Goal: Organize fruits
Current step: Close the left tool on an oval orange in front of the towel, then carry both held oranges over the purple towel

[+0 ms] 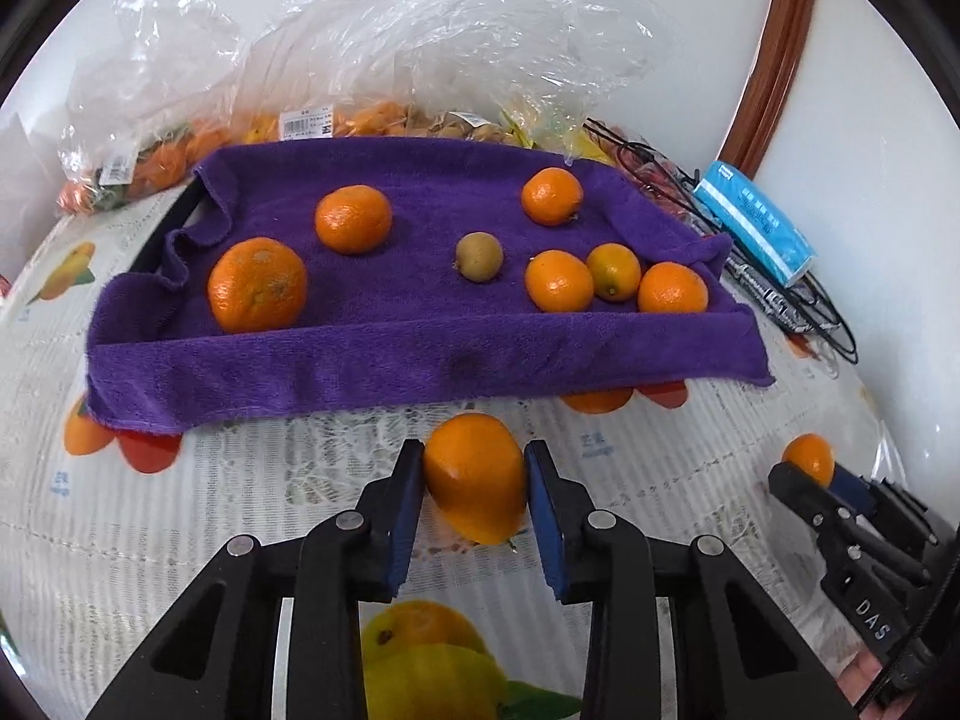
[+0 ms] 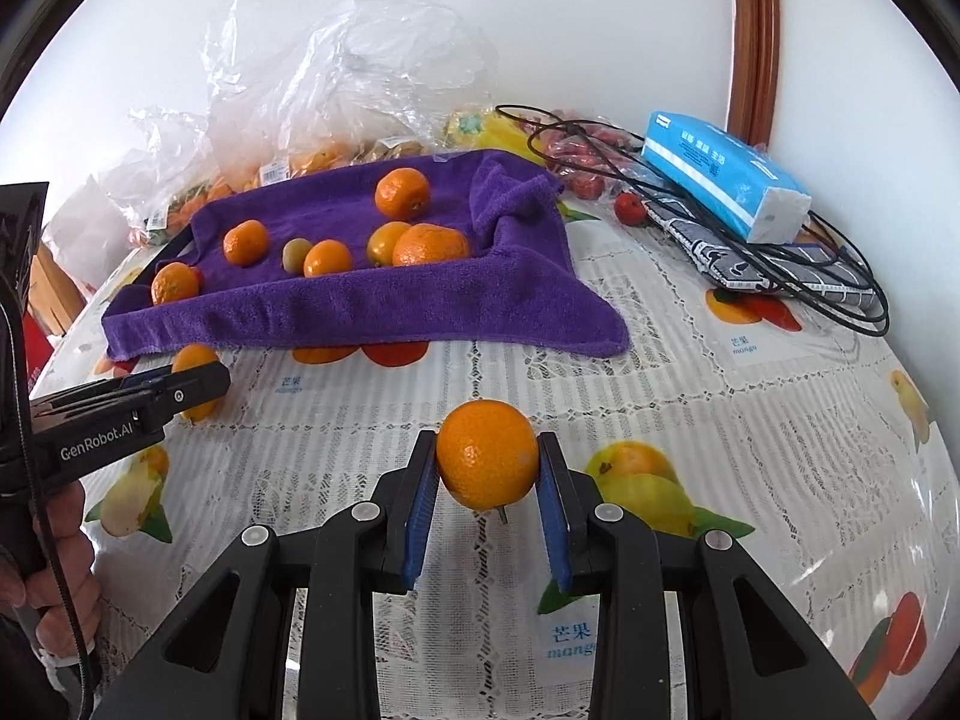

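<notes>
Left wrist view shows your left gripper [image 1: 474,474] clamped on a smooth, glossy, egg-shaped orange fruit [image 1: 475,477], its blue pads pressing both sides, just off the near edge of the purple towel [image 1: 360,354]. You hold it above the table [image 1: 690,450], which is covered in a pale lace-patterned cloth printed with fruit pictures.

The towel is thick and fuzzy, with its edges turned up like a shallow tray and its front hem draped toward you. Seven fruits lie on it. Toward the left edge sits a large, dimpled, roundish orange [image 1: 258,285], and a smaller mandarin [image 1: 353,219] lies behind it. Near the middle is one small, dull, brownish-green kiwi [image 1: 478,257]. Toward the right edge, three small citrus cluster [image 1: 612,279] together, touching, and one more mandarin [image 1: 552,196] sits near the far right corner.

Right wrist view shows your right gripper [image 2: 487,462] closed on a round, finely pitted mandarin with a short stem [image 2: 487,455], also held over the cloth in front of the towel's near edge.

Along the table's far edge, crinkled clear plastic bags [image 1: 420,42] hold more fruit; how many you cannot tell. Beyond the towel's right edge lie one soft blue tissue pack [image 2: 723,180] and a tangle of thin black cable [image 2: 780,276].
</notes>
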The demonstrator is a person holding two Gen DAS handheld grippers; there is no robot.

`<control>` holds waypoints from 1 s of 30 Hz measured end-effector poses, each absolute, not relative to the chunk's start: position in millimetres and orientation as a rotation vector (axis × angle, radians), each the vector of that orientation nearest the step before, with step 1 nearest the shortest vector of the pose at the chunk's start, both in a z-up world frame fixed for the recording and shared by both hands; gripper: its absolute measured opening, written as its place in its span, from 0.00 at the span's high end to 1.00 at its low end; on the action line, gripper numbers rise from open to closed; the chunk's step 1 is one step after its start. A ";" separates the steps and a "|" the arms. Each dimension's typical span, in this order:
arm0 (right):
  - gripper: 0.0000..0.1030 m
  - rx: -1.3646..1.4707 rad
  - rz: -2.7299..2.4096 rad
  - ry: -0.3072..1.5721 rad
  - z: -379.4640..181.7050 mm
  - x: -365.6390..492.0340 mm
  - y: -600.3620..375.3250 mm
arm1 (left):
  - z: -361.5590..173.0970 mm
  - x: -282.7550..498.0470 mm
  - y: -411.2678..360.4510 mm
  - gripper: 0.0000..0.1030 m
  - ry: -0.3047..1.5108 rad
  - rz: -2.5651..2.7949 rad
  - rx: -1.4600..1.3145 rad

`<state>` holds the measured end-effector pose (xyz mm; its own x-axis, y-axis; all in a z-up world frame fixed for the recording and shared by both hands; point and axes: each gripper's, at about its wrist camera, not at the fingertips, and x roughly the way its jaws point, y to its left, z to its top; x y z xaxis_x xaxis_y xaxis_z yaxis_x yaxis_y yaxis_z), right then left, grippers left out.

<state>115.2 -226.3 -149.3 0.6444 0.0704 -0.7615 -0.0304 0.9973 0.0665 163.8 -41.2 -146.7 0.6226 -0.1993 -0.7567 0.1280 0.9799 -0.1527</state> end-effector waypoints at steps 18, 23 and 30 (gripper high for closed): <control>0.69 -0.026 0.152 0.865 -150.4 154.6 -159.2 | -147.5 177.0 10.7 0.70 0.891 -0.101 0.009; 0.69 -0.023 0.153 0.944 -162.1 166.2 -157.6 | -148.9 176.6 12.4 0.70 0.889 -0.107 -0.007; 0.68 -0.031 0.147 0.948 -164.5 165.6 -155.4 | -149.1 176.5 13.9 0.70 0.888 -0.111 -0.016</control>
